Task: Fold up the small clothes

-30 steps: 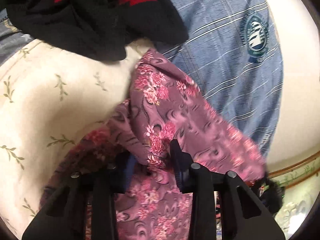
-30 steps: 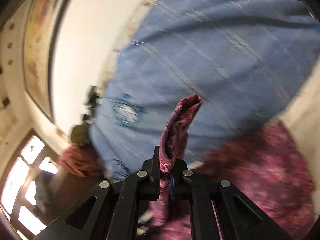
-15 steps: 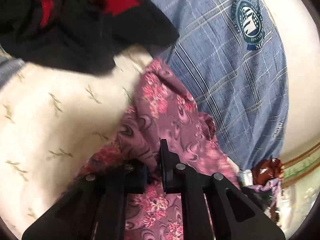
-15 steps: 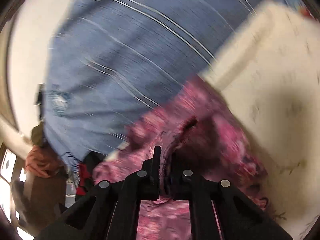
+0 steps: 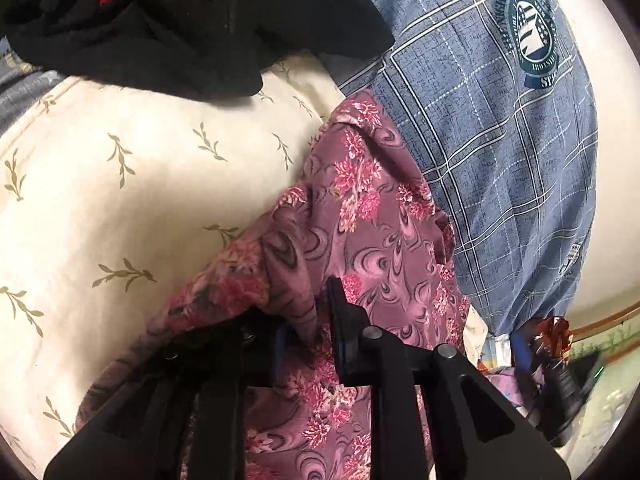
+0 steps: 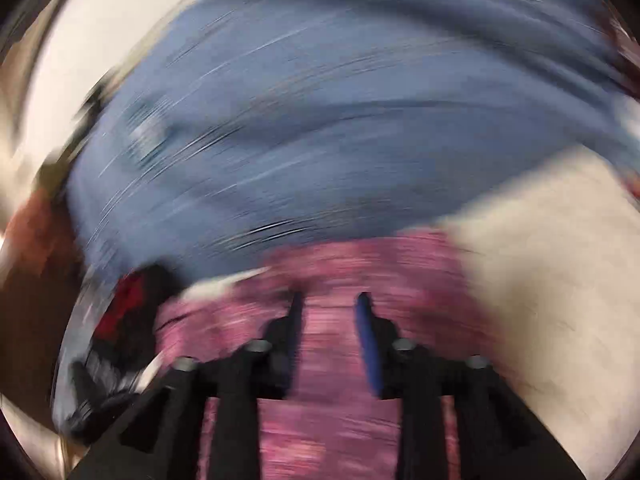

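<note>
Bare cream sheet with leaf sprigs [image 5: 120,208] lies open at the left. The pink floral cloth [image 5: 372,216] runs long from near to far, touching the blue plaid shirt [image 5: 492,152]. The left gripper [image 5: 308,312] tilts downward, its jaws just easing apart, a fold still pinched between them. The right gripper [image 6: 330,304], blurred, has just opened over the cloth.
</note>
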Motion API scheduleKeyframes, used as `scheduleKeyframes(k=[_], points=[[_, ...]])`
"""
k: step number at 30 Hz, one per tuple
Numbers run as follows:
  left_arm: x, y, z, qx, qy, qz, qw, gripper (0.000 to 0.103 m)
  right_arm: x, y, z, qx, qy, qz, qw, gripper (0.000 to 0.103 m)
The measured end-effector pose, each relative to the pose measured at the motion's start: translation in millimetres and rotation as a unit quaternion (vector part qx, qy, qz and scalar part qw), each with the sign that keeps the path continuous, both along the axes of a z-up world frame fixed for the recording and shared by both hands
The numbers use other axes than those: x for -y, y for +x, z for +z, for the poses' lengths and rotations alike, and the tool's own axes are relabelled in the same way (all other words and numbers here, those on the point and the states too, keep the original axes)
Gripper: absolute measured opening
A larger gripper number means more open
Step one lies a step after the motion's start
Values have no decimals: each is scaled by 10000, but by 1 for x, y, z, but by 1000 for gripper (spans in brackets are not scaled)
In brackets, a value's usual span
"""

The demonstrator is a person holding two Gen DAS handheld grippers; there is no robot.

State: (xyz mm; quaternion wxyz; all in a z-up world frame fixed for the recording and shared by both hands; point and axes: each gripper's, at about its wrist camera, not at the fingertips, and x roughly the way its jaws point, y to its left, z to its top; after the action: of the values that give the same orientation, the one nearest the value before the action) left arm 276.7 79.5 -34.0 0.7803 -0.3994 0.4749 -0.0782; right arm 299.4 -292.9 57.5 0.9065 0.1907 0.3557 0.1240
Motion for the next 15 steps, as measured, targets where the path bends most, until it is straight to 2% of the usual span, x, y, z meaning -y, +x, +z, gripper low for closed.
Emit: scheduleKeyframes(k=[3,4,6,7,8,10,13,15], points=[[2,1,0,-11,-72,7,10000,16,-95,45,14,49,-483,1422,9887,40],[2,2,0,-16,-90,0,10000,16,-132,61,14,-4,-674,1909,9793,41],[0,0,-1,-11,-100,-18,9999,16,-189,78,9,-5,-1211,2472,9614,43],[1,0,-1,-13,-83,-33,10000,16,-222,88,3,-65,-1612,2766,9474,43],[1,0,-2,-17,-75,-46,10000,16,-243,92,-3,-112,-1905,2947,9363,44],[2,0,-2,-12,-67,-62,10000,16,-282,99,-19,-259,-2539,3353,9069,45],[2,-1,-1,-9,-66,-81,9999,16,-314,94,-39,-234,-3425,3698,8634,51],[4,-1,0,4,-14,-100,9999,16,-324,93,-50,-175,-3872,3732,8429,57]])
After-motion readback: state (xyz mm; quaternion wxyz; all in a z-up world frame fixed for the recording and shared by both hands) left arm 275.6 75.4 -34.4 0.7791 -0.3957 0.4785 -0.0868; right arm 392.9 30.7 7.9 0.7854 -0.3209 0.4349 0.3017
